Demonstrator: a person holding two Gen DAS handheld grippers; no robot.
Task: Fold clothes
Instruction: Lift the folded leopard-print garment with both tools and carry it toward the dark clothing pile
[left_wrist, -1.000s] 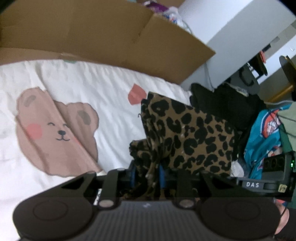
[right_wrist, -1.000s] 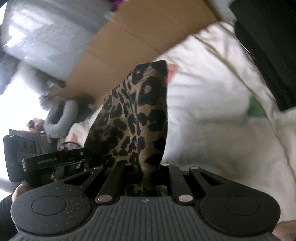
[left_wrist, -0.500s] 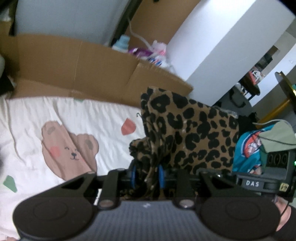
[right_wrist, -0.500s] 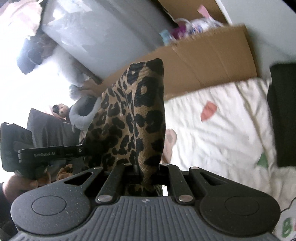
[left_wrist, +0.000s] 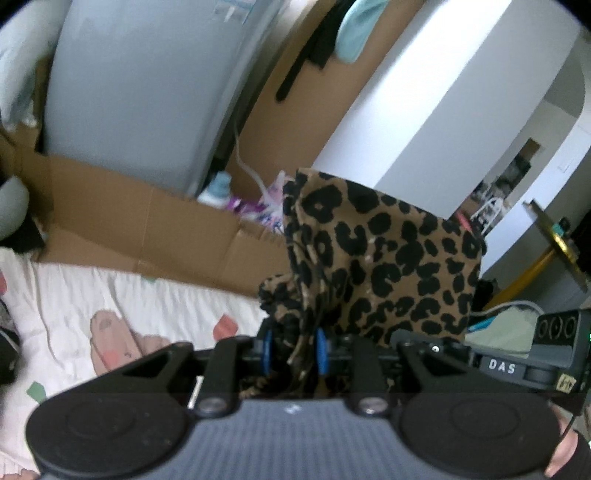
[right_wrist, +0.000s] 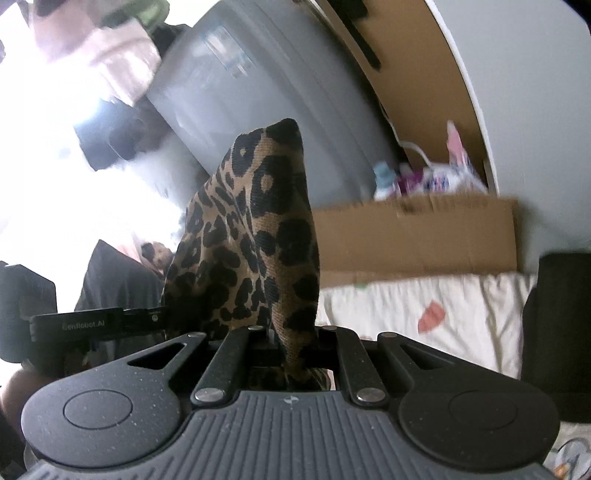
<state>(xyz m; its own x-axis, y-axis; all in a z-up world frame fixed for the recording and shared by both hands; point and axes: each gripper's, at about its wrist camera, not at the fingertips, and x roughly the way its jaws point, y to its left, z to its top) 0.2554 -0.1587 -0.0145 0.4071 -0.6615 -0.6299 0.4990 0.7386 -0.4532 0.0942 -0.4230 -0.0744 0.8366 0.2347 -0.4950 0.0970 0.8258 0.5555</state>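
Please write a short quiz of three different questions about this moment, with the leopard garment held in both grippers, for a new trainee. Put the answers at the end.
1. True or false: the left gripper is shut on the leopard-print garment.
2. Multiple choice: what lies under the garment? A) a wooden floor B) a white bedsheet with cartoon prints C) a glass table
3. Fill in: behind the bed stands a brown ____ box.

Key: 1 true. 2 B. 3 cardboard. The right gripper is also shut on the garment, which is raised off the sheet.
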